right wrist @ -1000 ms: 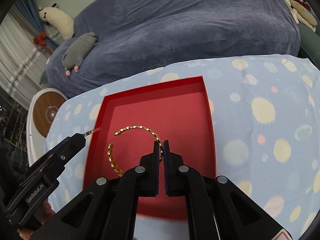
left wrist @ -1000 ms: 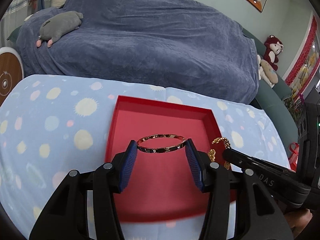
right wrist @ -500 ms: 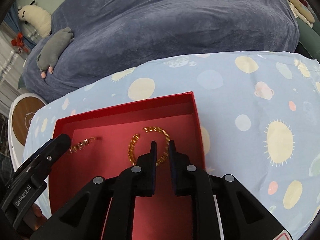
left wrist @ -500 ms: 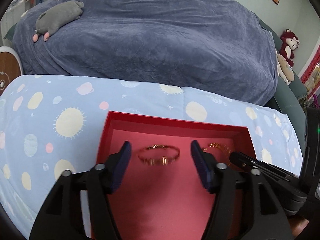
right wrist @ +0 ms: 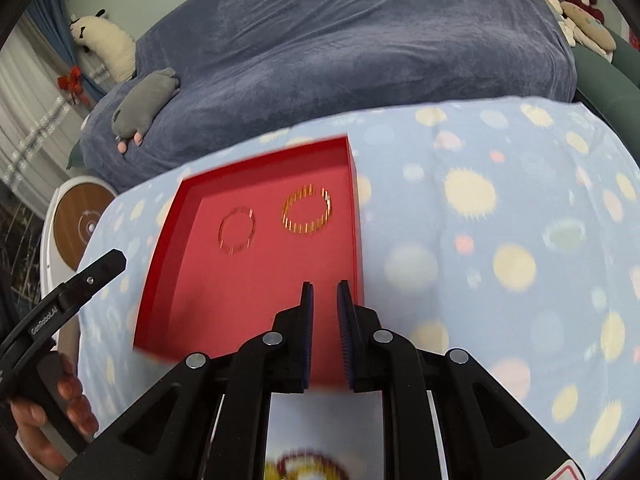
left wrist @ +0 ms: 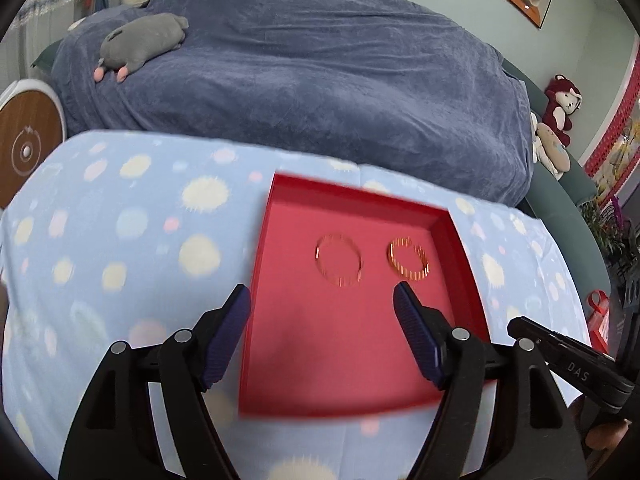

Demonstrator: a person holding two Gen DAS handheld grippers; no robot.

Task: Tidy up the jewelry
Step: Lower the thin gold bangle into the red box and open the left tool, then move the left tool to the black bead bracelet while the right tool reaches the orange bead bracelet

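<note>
A red tray (left wrist: 460, 240) sits on a light blue blanket with spots and suns (left wrist: 120, 240). Two gold bracelets lie flat on the floor of the tray, side by side, near its far wall. They are close but not touching. The thin bangle (left wrist: 339, 261) is the plain one. The chain bracelet (left wrist: 407, 259) next to it is thicker and is not a full ring, with a small gap in it. Both look a bit smeared, so I cannot see the fine parts.

The left gripper (left wrist: 322, 306) hangs over the near part of the tray. Its blue pads are far apart and opening wider. Nothing is between them. The thin bangle lies past the tips, on the tray floor.

The right gripper (right wrist: 324, 292) hangs over the near right edge of the tray. Its two pads have only a small gap between them, and that gap is empty. The chain bracelet (right wrist: 307, 215) lies further up the tray from it, with the thin bangle (right wrist: 236, 230) to its left.

A person's hand (right wrist: 48, 412) holds the handle of the left gripper at the low left of the right wrist view.

Behind the blanket is a big dark blue cover (left wrist: 320, 60) with a grey stuffed animal (left wrist: 140, 44) lying on it.
</note>
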